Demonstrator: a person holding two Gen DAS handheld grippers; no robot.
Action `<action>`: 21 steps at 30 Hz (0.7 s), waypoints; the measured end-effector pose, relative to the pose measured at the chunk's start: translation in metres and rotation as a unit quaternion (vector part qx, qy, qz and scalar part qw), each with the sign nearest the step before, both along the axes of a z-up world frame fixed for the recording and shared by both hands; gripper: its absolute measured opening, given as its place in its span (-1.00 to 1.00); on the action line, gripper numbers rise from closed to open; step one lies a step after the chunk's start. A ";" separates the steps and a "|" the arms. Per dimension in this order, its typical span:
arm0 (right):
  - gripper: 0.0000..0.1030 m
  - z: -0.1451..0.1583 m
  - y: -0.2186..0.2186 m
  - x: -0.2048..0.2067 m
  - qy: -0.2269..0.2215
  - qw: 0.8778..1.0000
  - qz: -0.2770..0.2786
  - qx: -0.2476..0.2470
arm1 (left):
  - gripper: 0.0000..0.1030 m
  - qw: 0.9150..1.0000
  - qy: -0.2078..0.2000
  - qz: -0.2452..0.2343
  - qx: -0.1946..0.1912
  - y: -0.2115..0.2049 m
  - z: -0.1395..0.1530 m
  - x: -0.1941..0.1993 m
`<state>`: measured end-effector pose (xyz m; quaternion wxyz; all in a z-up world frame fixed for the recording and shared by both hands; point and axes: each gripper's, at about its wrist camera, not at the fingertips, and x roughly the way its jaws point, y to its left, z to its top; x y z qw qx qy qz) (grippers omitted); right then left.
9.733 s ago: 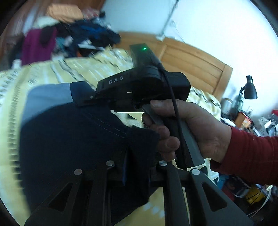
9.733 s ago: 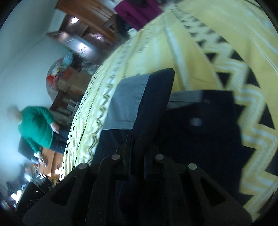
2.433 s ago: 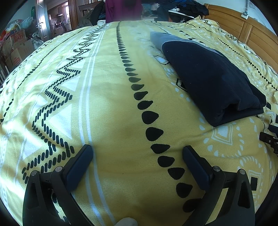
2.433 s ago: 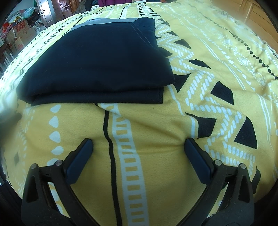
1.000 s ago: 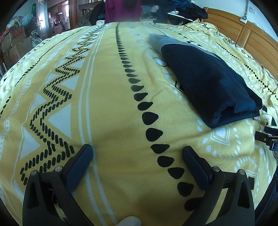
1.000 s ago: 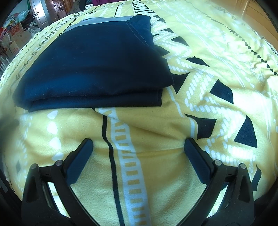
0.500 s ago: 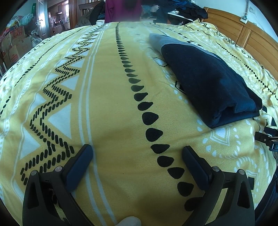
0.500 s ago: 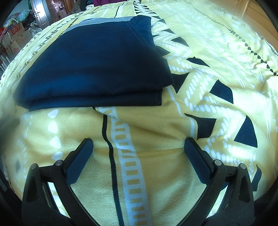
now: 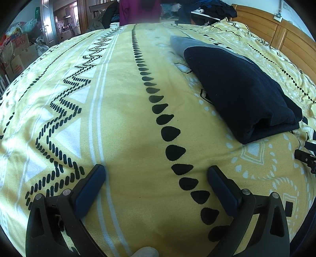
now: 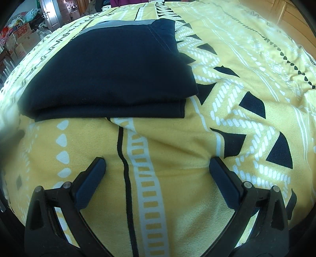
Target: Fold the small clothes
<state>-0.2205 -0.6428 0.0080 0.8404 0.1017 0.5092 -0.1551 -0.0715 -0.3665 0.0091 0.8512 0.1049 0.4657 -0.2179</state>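
A dark navy garment with a grey band lies folded flat on the yellow patterned bedspread, up and to the right of my left gripper. That gripper rests low over the bedspread, open and holding nothing. In the right wrist view the same folded garment lies just beyond my right gripper, which is also open and empty, apart from the cloth. At the right edge of the left wrist view a black part of the other gripper tool shows.
A wooden headboard runs along the far right. Piled clothes and a purple garment sit beyond the bed's far end. Cardboard boxes and a doorway stand at the left.
About ten seconds ago both grippers were shut on the navy garment, lifted. Now it lies folded and both grippers are open and apart from it. Nothing has moved in the last second.
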 end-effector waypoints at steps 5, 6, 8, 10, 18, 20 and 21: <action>1.00 0.001 0.000 -0.003 0.000 1.000 0.002 0.000 | 1.00 1.000 0.000 0.000 0.001 0.001 0.000 0.000; 1.00 0.001 0.000 -0.002 0.000 1.000 0.002 0.000 | 1.00 1.000 0.000 0.000 0.001 0.001 0.000 0.001; 1.00 0.001 0.000 -0.002 0.000 1.000 0.002 0.000 | 1.00 1.000 0.000 0.000 0.001 0.001 0.000 0.001; 1.00 0.001 0.000 -0.002 0.000 1.000 0.001 0.000 | 1.00 1.000 0.000 0.000 0.002 0.001 0.000 0.001; 1.00 0.001 -0.001 -0.001 0.000 1.000 0.002 0.000 | 1.00 1.000 0.016 0.001 -0.013 0.005 0.003 0.006; 1.00 0.001 -0.001 -0.002 0.000 1.000 0.002 0.000 | 1.00 0.999 0.025 0.003 -0.019 0.006 0.004 0.009; 1.00 0.001 0.000 -0.002 0.000 1.000 0.002 -0.001 | 1.00 0.999 0.029 0.005 -0.022 0.007 0.004 0.010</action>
